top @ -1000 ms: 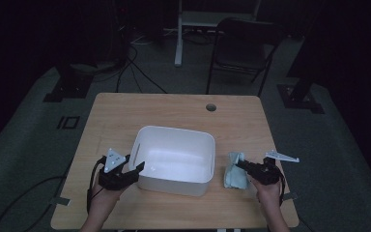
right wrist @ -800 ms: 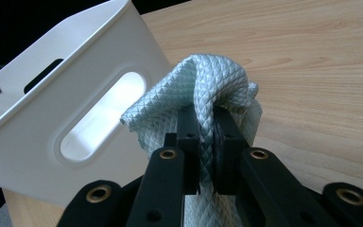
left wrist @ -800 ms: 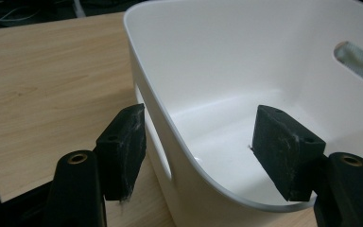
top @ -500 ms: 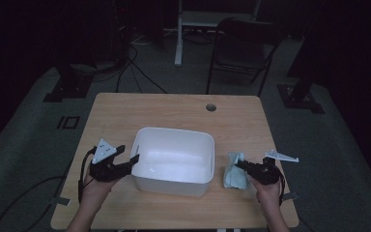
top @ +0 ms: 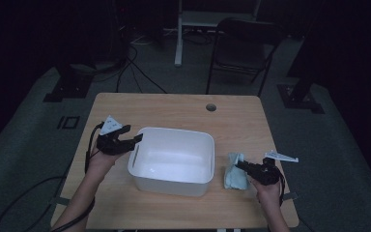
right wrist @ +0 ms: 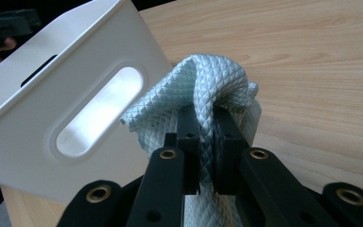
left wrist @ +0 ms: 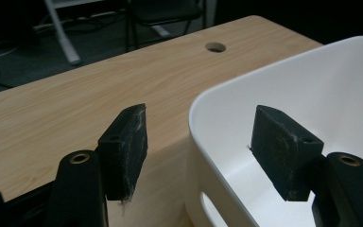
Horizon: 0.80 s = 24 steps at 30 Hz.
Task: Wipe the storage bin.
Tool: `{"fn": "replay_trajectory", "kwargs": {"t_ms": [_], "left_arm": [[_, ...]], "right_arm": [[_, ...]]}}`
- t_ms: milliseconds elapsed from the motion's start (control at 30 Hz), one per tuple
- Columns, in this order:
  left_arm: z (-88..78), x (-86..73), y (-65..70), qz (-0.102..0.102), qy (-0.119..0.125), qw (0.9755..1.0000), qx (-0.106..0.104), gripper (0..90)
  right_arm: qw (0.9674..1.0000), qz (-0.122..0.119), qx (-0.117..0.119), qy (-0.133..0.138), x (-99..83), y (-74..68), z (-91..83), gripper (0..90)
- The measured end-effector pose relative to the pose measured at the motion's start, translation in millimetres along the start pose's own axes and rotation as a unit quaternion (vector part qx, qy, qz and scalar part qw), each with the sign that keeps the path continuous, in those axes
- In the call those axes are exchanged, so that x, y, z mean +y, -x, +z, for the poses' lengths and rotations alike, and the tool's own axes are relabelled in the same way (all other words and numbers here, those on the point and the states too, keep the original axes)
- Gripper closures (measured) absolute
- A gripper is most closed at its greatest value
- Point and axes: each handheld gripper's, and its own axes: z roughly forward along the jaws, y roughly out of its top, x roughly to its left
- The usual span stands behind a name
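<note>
A: Eyes on the right gripper (top: 244, 166) — it is clenched on the cloth (top: 234, 170), pale blue and quilted, the black pads pinching a bunched fold between them.

B: The right gripper view backs that up: the cloth (right wrist: 203, 94) humps over the pads and spills down either side of them, and the jaws stand almost together on the fabric.

A: And where does the cloth sit? From the middle of the table (top: 174, 106) it is out at about four o'clock, on the wood, just beside the right wall of the white tub (top: 174, 181).

B: Close, yes — in the right gripper view the tub's slotted handle (right wrist: 97, 111) is right next to the fabric, though I cannot tell whether the two touch.

A: Over to the left gripper (top: 136, 140). Released — jaws apart, and they have just been opening, with the tub's rim running between them.

B: The left gripper view shows it plainly: one pad (left wrist: 125, 146) outside the wall over bare wood, the other inside the basin, and the rim (left wrist: 198, 109) standing clear of both. No pressure on it.

A: That puts the left gripper at the tub's ten o'clock corner, the person's left hand (top: 99, 162) behind it.

B: And the cable hole (top: 211, 107) sits up toward one o'clock, well apart from everything.
</note>
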Motion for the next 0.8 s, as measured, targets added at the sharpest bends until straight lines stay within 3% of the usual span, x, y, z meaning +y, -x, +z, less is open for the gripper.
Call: {"fn": "replay_trajectory", "kwargs": {"t_ms": [233,500,600,667,800], "left_arm": [[18.3,7.1,-12.8,0.009,-0.005,0.9996,-0.025,39.1],[36.0,4.7,-13.4,0.024,-0.017,0.9988,-0.039,48.5],[39.8,3.1,-12.0,0.025,-0.021,0.998,-0.055,58.2],[42.2,2.5,-9.0,0.035,-0.026,0.9975,-0.056,64.5],[41.9,3.3,-7.4,0.035,-0.025,0.9979,-0.049,76.1]], "right_arm": [[1.0,0.002,0.001,-0.002,-0.7,0.9,0.8,83.9],[1.0,0.003,-0.001,-0.002,-1.2,2.1,0.6,83.9],[1.0,0.004,0.0,-0.001,-1.3,2.9,0.7,83.9],[1.0,0.004,-0.001,-0.003,-1.7,2.9,0.9,83.9],[1.0,0.006,0.0,-0.003,-1.8,3.6,1.3,83.9]]}}
